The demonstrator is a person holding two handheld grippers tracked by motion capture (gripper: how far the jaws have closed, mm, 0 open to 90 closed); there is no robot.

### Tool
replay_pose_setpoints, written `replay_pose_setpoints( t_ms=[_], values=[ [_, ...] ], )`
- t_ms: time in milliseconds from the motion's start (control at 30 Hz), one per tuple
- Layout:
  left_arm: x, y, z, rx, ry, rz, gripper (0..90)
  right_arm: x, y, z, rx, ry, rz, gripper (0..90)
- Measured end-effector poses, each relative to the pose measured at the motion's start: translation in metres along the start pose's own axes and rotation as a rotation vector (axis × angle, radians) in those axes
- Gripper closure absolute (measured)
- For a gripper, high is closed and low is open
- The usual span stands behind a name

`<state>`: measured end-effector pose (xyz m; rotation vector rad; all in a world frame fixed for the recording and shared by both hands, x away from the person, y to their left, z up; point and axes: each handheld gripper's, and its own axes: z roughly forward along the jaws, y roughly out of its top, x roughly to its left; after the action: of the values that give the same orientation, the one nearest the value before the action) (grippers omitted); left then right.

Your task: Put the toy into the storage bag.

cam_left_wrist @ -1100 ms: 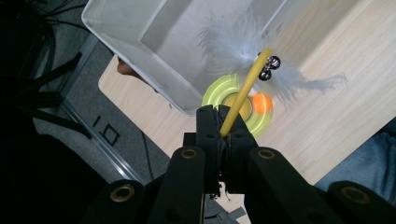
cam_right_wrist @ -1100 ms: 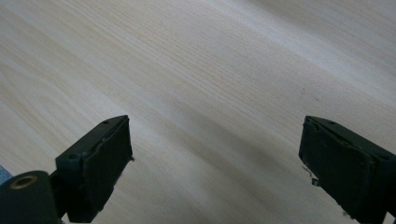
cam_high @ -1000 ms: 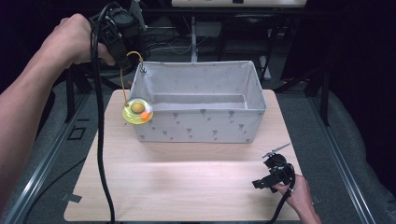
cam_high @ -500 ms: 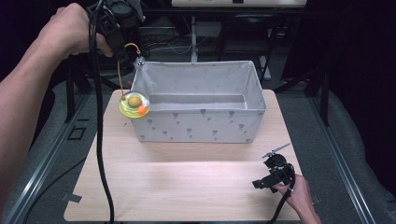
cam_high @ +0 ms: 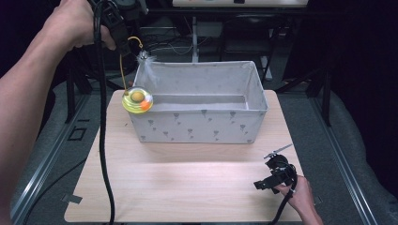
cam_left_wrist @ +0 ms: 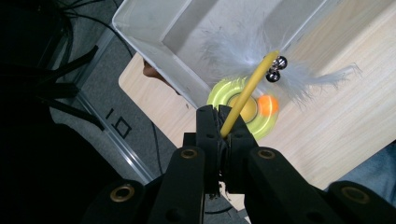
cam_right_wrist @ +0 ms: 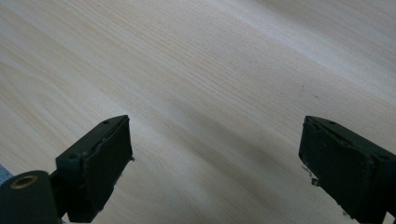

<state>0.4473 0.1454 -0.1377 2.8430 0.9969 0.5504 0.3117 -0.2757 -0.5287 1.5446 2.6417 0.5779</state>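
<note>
In the high view your left gripper [cam_high: 123, 44] sits at the upper left of the frame, raised above the tabletop [cam_high: 187, 187]. Its fingers [cam_left_wrist: 208, 126] are clamped together on the yellow wire [cam_left_wrist: 245, 95] of a cat toy. The wire rises in a hook toward the white feather [cam_high: 148, 63] and two small metal bells [cam_left_wrist: 275, 69]. The toy's yellow-green disc [cam_high: 136, 100], with its orange ball [cam_left_wrist: 268, 105], hangs in the air at the left end of the grey fabric bin [cam_high: 202, 124], level with the bin's rim at its near left corner; whether it touches the bin you cannot tell from these views. The bin stands in the centre of the frame, on the far half of the tabletop.

At the lower right of the frame, your right gripper [cam_high: 274, 176] rests low over the tabletop, well apart from the bin. Its fingers [cam_right_wrist: 100, 163] stand wide apart with bare wood between them.
</note>
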Motion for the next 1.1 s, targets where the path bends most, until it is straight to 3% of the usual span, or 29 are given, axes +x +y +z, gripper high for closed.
replay_pose_setpoints(
  t_ms=[500, 767, 1100],
  values=[
    [0.008, 0.013, -0.005, -0.009, 0.038, -0.016, 87.6, -0.001, 0.000, 0.000, 0.005, 0.002, -0.002, 8.9],
    [0.011, 0.022, -0.006, -0.019, 0.072, -0.004, 87.5, -0.001, 0.000, 0.000, 0.005, 0.004, -0.005, 9.0],
    [0.013, 0.029, 0.003, -0.022, 0.065, -0.016, 87.5, -0.001, 0.000, -0.001, 0.006, 0.001, -0.006, 8.9]
  ],
)
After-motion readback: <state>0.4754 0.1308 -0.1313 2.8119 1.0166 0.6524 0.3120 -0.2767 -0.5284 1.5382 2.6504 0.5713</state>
